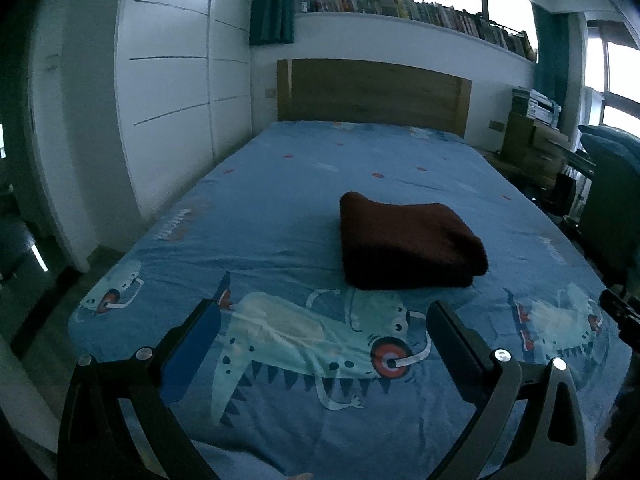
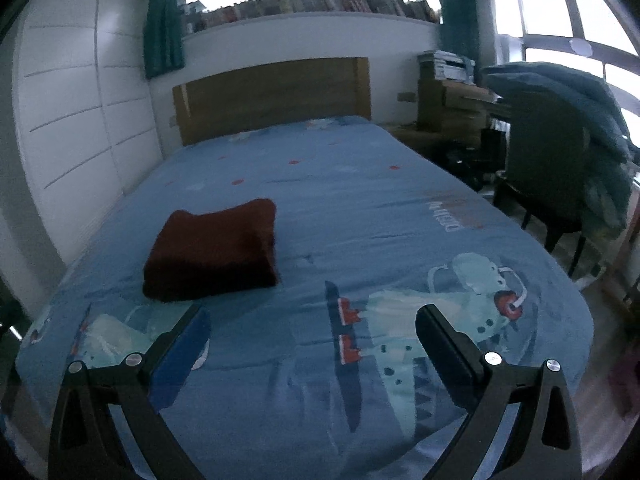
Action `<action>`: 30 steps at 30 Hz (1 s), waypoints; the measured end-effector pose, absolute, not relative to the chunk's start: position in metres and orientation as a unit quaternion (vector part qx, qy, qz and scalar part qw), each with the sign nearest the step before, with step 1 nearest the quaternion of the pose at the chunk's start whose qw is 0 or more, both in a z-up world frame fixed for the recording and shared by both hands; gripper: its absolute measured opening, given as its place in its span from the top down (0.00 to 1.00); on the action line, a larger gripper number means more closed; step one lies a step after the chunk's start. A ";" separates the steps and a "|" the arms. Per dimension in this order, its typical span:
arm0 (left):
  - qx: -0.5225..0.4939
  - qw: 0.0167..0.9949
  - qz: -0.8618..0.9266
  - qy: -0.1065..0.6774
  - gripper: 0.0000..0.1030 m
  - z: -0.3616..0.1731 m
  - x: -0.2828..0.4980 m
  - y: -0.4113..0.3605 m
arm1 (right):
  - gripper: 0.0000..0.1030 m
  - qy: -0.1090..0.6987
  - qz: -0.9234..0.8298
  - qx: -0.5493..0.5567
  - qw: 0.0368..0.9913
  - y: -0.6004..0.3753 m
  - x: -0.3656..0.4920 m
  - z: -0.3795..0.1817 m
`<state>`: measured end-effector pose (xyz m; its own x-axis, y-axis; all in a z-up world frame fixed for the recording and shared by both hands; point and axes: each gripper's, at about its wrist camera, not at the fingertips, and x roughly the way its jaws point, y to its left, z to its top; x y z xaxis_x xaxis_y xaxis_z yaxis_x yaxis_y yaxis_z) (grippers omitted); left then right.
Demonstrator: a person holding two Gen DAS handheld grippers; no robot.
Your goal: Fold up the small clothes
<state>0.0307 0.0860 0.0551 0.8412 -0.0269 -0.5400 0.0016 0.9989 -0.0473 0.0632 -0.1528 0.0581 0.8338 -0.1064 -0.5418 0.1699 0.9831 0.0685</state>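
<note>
Resting mid-bed (image 1: 280, 200), folded dark red garment (image 1: 404, 240): soft, light, thick, floppy; pinch at near folded edge. Left gripper (image 1: 324, 340) and right gripper (image 2: 312, 344) wide open, empty

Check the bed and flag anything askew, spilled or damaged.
Nothing stands out. The dark red garment lies folded in a compact stack on the blue bedsheet, edges roughly square. Left gripper and right gripper are both open, holding nothing.

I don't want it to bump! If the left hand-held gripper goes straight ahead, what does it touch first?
Probably the blue bed sheet; the left hand-held gripper points just left of the folded dark red cloth.
</note>
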 end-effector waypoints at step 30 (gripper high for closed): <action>-0.008 0.960 0.020 0.279 0.01 0.047 0.044 0.086 | 0.01 0.283 -0.121 0.060 0.950 -0.189 0.051 0.051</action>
